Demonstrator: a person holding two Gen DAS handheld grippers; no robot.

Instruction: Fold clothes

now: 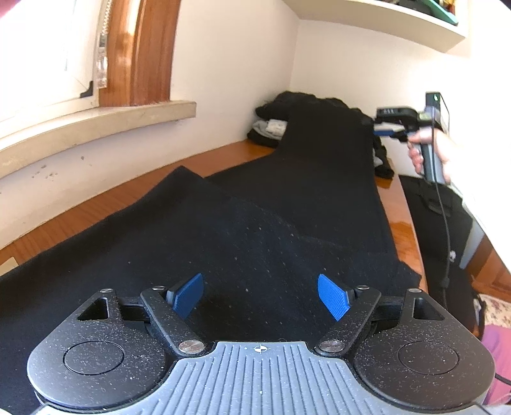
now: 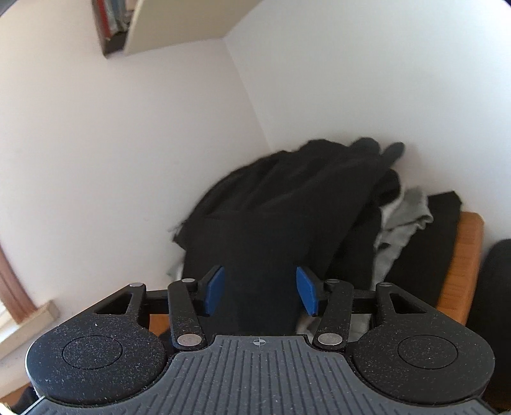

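Left gripper sat low over the near end of the black trousers, fingers well apart, the blue pads clear of the cloth with nothing between them. I judged this a release posture — the near end lay flat on the wooden table and needed no further holding.

The trousers ran lengthwise away from me along the table, the wide part nearest, one edge turned over into a diagonal fold, the narrow leg reaching toward the far corner. Laid out this way, I judged the garment ready for an end-to-end fold.

At the far end, the right gripper was held by a hand above the leg. In its own view the fingers stood partly apart with the black fabric passing up between them; the cloth filled the gap, but I could not tell whether the pads pressed on it. From the left view the gripper was too small and blurred to settle this.

Beyond it a pile of dark and grey clothes was heaped in the corner against the white wall — probably the unfolded stock, kept clear of the working area. A shelf hung above.
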